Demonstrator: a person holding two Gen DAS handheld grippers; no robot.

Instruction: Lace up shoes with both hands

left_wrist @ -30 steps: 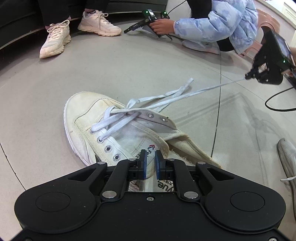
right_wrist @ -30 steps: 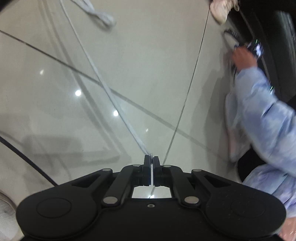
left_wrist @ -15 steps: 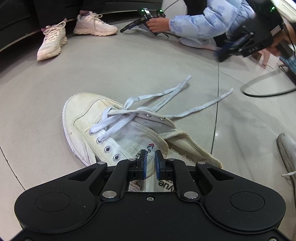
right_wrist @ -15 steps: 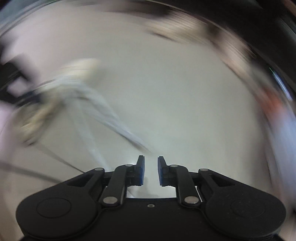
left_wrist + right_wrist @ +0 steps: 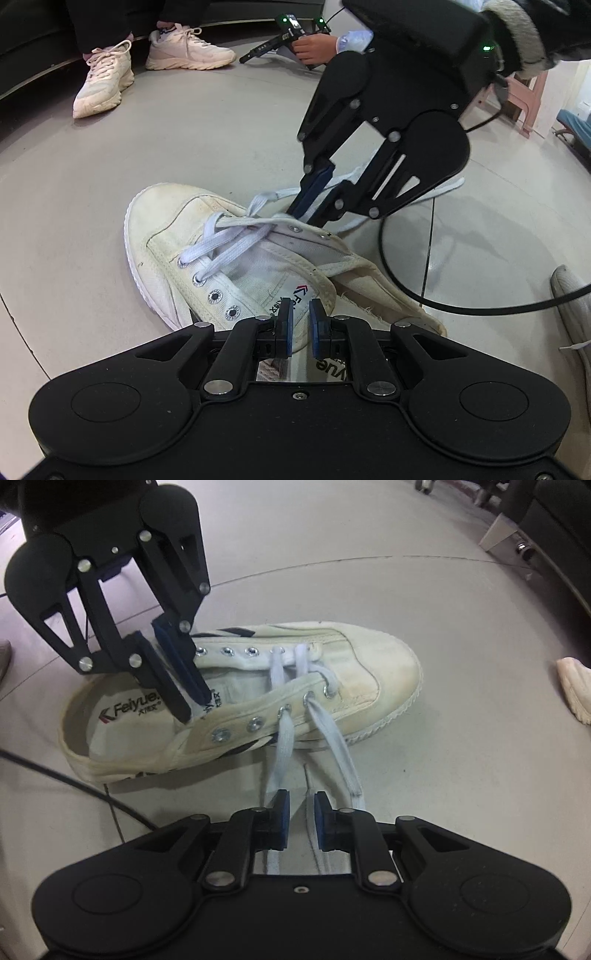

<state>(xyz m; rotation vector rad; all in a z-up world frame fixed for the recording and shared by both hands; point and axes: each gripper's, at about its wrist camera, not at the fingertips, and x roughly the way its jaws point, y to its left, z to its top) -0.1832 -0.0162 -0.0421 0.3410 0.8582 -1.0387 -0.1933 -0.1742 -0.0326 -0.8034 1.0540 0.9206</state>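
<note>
Canvas shoe (image 5: pixel 258 266) lay on the floor under my left gripper (image 5: pixel 298 326), jaws pinching its tongue (image 5: pixel 291 295) | right view: my right gripper (image 5: pixel 300 818) hung over two loose lace ends (image 5: pixel 284 746), jaws slightly apart, gripping nothing.

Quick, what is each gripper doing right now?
Left gripper: closed on the shoe's tongue.
Right gripper: open, holding nothing, laces beneath it.

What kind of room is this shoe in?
Probably an indoor workroom, maybe a lab. The cream shoe lies on a smooth tiled floor, cables trail across it, and another person's hand holds a similar tool.
</note>
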